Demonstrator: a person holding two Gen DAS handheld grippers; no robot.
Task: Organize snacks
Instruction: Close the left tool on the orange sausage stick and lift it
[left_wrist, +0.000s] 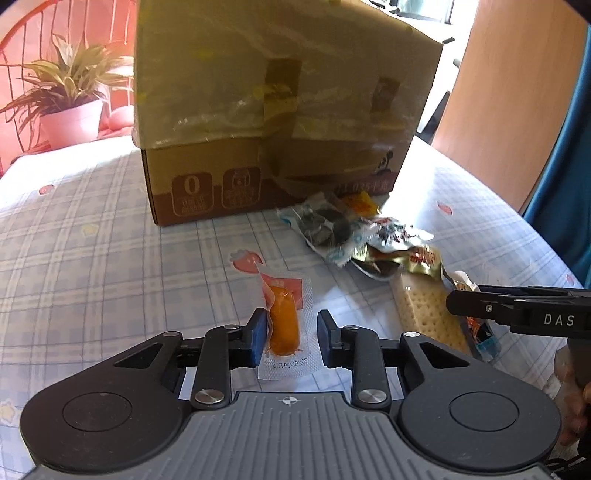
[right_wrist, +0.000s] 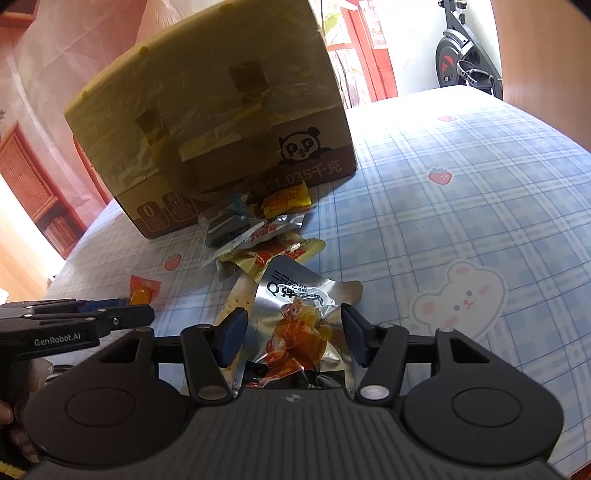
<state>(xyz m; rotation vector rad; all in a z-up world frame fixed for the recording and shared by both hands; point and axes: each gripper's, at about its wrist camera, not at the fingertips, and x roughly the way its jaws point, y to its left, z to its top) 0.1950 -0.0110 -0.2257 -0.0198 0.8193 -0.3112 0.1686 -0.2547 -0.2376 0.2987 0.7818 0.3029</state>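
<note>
A clear packet with an orange sausage (left_wrist: 283, 325) lies on the checked tablecloth between the fingers of my left gripper (left_wrist: 291, 338), which is open around it. My right gripper (right_wrist: 291, 338) is open around a silver packet with an orange snack (right_wrist: 299, 332), its pads beside the packet's edges. A pile of mixed snack packets (left_wrist: 354, 232) lies in front of a taped cardboard box (left_wrist: 273, 110); the pile (right_wrist: 258, 236) and the box (right_wrist: 221, 122) also show in the right wrist view. A cracker packet (left_wrist: 428, 314) lies under the right gripper's fingers (left_wrist: 517, 310).
A potted plant (left_wrist: 70, 103) stands at the table's far left edge. A wooden panel (left_wrist: 517, 92) and blue curtain stand at the right. An exercise bike (right_wrist: 465, 62) stands beyond the table. The left gripper's fingers (right_wrist: 74, 317) reach in from the left.
</note>
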